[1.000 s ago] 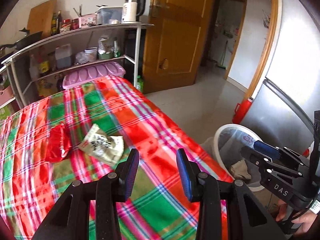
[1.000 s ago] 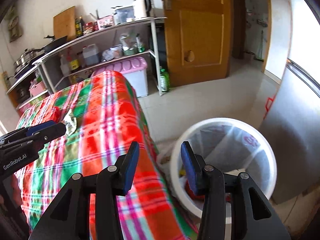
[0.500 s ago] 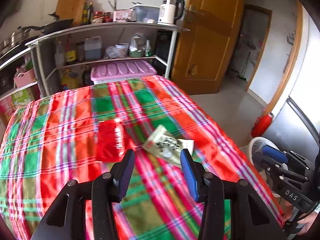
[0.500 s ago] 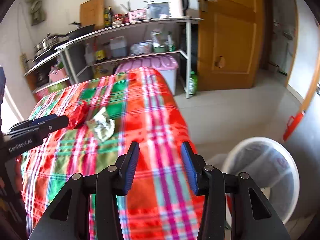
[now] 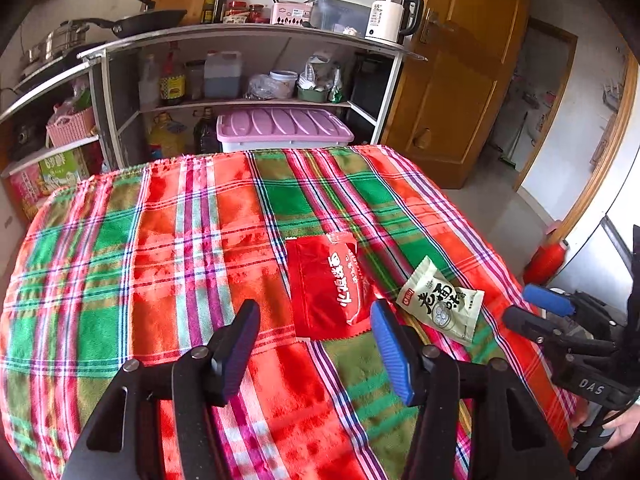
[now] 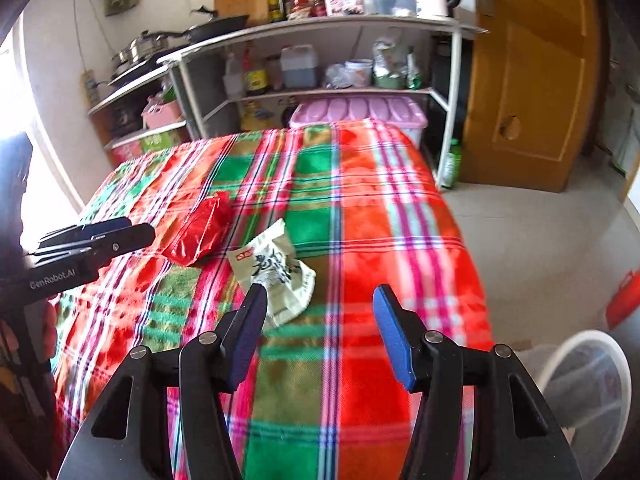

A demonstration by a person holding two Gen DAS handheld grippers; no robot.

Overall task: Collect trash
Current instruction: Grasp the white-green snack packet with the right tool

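Two empty snack packets lie on the plaid tablecloth (image 5: 200,248). The red packet (image 5: 326,284) is just beyond my left gripper (image 5: 314,312), whose jaws are opening with nothing between them. To its right lies a pale green packet (image 5: 442,302). In the right wrist view the pale green packet (image 6: 276,270) lies just ahead of the left finger of my right gripper (image 6: 320,300), whose jaws are opening and empty. The red packet (image 6: 200,230) sits further left there. The white trash bin (image 6: 588,384) stands on the floor at the lower right.
A metal shelf (image 5: 240,36) with pans, bottles and a kettle (image 5: 390,16) stands behind the table. A pink-lidded box (image 5: 280,126) sits under it. A wooden door (image 6: 532,72) is at the right, a red object (image 5: 546,258) by the wall.
Both grippers swung left from the bin side to over the table. Both pairs of jaws have opened wider. The packets now lie right in front of the fingers.
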